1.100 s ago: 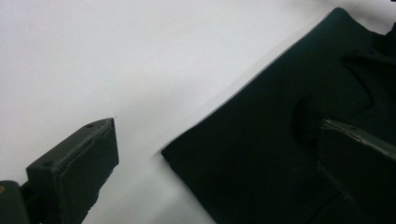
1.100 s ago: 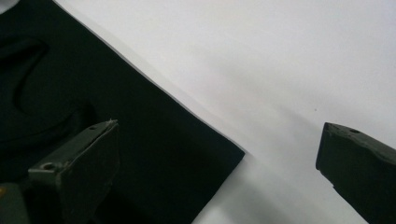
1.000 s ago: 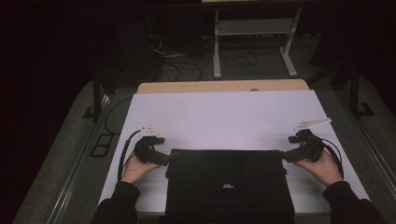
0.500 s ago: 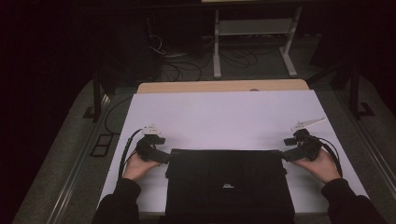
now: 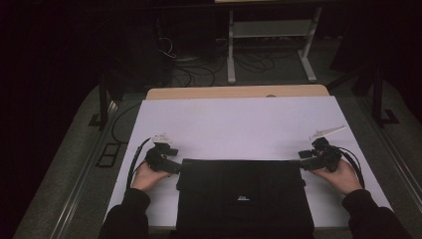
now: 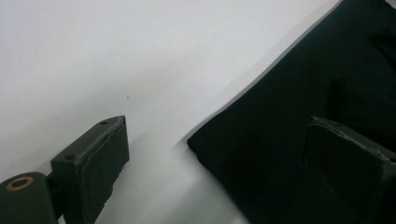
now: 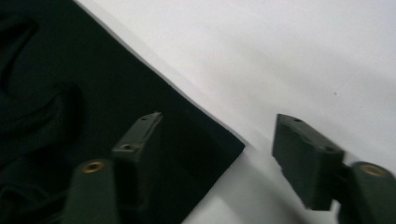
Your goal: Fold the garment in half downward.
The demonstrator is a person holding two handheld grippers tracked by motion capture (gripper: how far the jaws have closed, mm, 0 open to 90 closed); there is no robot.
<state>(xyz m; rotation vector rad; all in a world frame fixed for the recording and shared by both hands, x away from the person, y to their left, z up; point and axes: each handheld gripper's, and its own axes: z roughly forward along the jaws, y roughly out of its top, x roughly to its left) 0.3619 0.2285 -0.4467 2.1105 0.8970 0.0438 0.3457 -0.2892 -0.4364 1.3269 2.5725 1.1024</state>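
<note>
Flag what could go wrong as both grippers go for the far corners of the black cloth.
1. The right gripper has just been closing, yet one jaw sits over the black cloth and the other on the bare white table cover; it may pinch only the corner tip and slip off.
2. The left gripper straddles its corner wider open, so the two grips may land unevenly and skew the cloth.
3. The cloth overhangs the near table edge; a missed grip could let it slide.

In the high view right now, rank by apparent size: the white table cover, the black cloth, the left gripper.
1. White table cover, largest.
2. Black cloth, spread at the near edge.
3. Left gripper, smallest, at the cloth's far left corner.
</note>
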